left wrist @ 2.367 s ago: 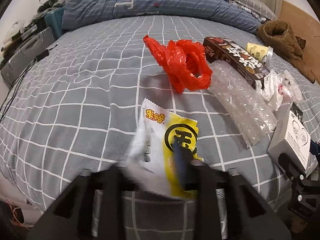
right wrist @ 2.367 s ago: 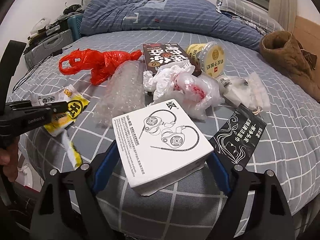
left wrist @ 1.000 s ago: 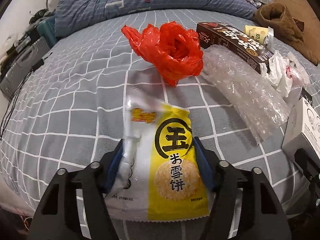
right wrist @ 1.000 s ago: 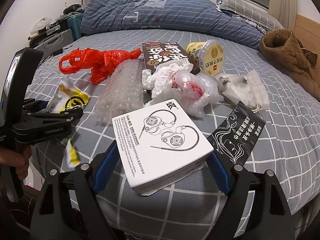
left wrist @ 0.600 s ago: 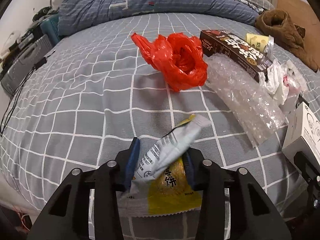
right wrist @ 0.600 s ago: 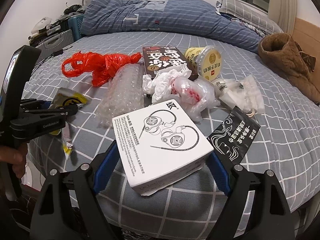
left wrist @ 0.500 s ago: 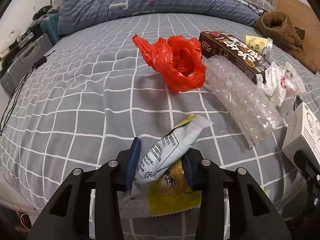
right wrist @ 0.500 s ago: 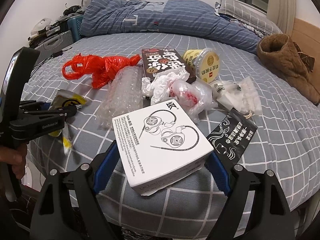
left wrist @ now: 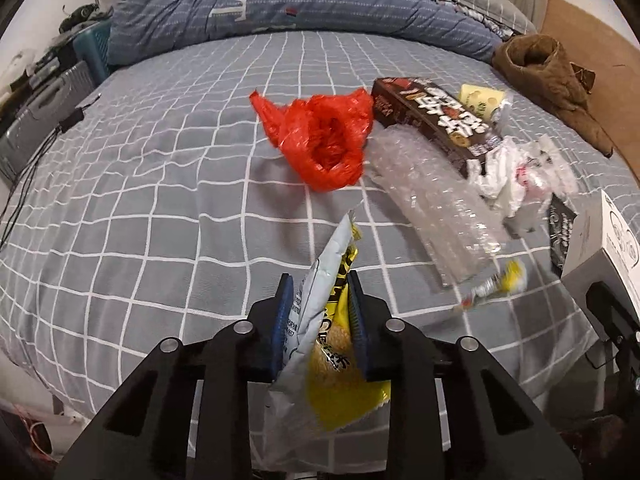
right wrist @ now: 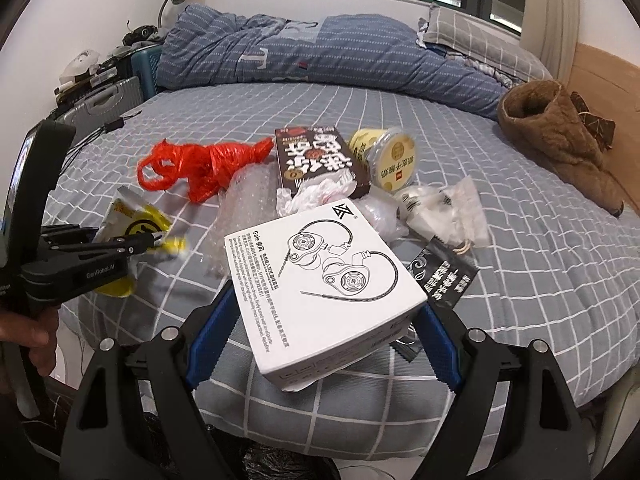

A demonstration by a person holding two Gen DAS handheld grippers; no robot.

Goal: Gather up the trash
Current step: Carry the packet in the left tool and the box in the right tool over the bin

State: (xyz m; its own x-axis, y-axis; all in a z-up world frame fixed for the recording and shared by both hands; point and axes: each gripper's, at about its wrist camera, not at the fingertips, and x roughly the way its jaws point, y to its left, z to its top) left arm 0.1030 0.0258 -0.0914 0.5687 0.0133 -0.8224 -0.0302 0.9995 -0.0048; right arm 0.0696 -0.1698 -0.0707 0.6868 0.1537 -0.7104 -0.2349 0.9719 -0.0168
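Left gripper [left wrist: 320,304] has just clamped shut on the yellow snack wrapper [left wrist: 328,320], lifting it off the bed [left wrist: 160,200] below the red bag [left wrist: 324,140], so it looks ready for binning.

Trash count on the grey checked bed

One each: yellow snack wrapper [left wrist: 328,320], white earphone box [right wrist: 320,284], red plastic bag [left wrist: 324,136], clear bubble wrap [left wrist: 436,208], dark brown carton [right wrist: 320,160], yellow lidded cup [right wrist: 384,158].

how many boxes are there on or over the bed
2: the white earphone box gripped in the right claw at the near edge; the dark snack box lying mid-bed beside the red bag.
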